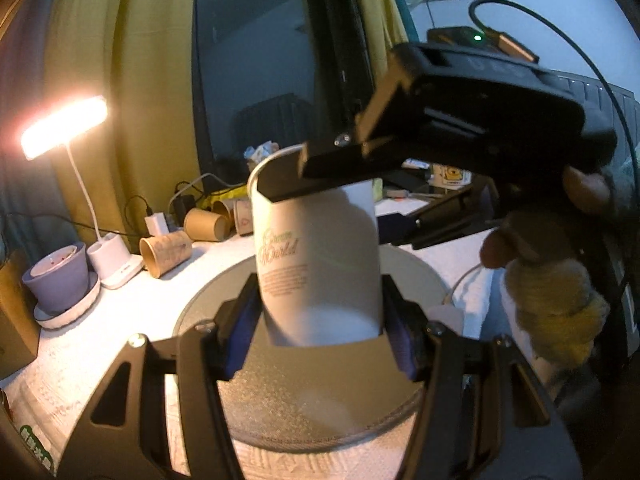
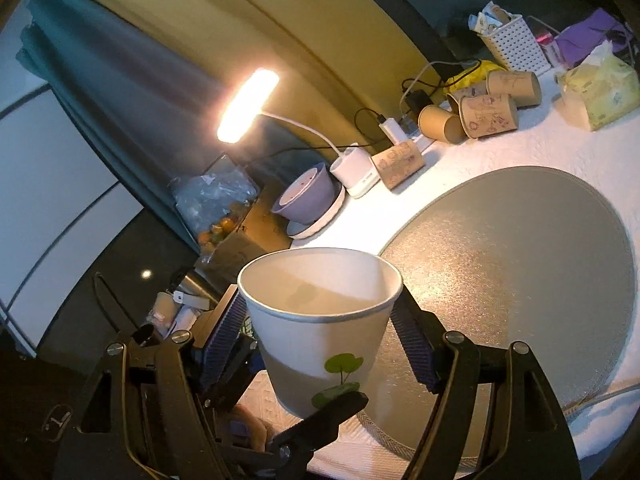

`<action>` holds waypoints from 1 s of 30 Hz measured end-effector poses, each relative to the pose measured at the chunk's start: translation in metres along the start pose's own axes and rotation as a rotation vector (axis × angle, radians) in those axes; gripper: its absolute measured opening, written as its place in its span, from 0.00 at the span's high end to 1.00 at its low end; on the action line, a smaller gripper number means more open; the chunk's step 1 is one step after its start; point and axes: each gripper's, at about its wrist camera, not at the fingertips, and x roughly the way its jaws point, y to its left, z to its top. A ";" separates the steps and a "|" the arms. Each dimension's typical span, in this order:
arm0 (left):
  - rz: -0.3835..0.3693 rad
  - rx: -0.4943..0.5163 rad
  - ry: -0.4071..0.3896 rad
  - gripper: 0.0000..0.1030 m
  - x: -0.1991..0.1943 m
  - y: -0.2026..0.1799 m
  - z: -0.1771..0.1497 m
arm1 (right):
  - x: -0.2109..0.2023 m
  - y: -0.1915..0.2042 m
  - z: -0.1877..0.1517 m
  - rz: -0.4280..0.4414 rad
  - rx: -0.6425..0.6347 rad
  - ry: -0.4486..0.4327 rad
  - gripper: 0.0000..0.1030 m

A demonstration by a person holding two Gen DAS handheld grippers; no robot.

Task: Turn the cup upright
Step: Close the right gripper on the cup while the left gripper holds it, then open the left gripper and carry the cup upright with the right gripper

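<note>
The left gripper point(image 1: 320, 320) had its jaws spread to cup width, the blue pads pinching the lower wall of the white paper cup point(image 1: 316, 256). The right gripper point(image 2: 320, 344) likewise clamped the cup point(image 2: 320, 320) between its pads, near the rim. The cup stood mouth up, its long axis roughly vertical, tilted slightly. It hung between both sets of jaws above the round grey mat point(image 2: 520, 264). Beyond the jaws lay brown paper cups point(image 2: 488, 114) and a lit desk lamp point(image 2: 248, 106), well apart.
</note>
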 end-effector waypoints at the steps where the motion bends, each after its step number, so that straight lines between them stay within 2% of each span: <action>1: -0.005 0.002 0.001 0.43 0.000 0.000 0.000 | 0.000 -0.001 0.000 0.000 0.003 0.000 0.26; 3: -0.009 0.004 0.004 0.43 0.000 -0.001 -0.001 | 0.001 -0.003 0.000 0.000 0.005 0.006 0.26; 5: -0.011 -0.003 0.008 0.43 0.000 0.001 -0.001 | 0.003 -0.002 -0.001 0.003 -0.001 0.013 0.31; 14: -0.019 -0.025 0.028 0.42 -0.001 0.000 -0.003 | 0.008 0.000 0.000 -0.009 -0.007 0.021 0.32; 19: -0.032 -0.056 0.056 0.41 0.003 0.005 -0.003 | 0.009 -0.004 -0.001 -0.014 -0.012 0.028 0.33; 22: -0.050 -0.077 0.098 0.41 0.009 0.007 -0.005 | 0.011 -0.004 -0.001 -0.018 -0.015 0.022 0.33; 30: -0.084 -0.141 0.144 0.41 0.015 0.014 -0.009 | 0.014 0.007 0.002 -0.130 -0.095 0.001 0.33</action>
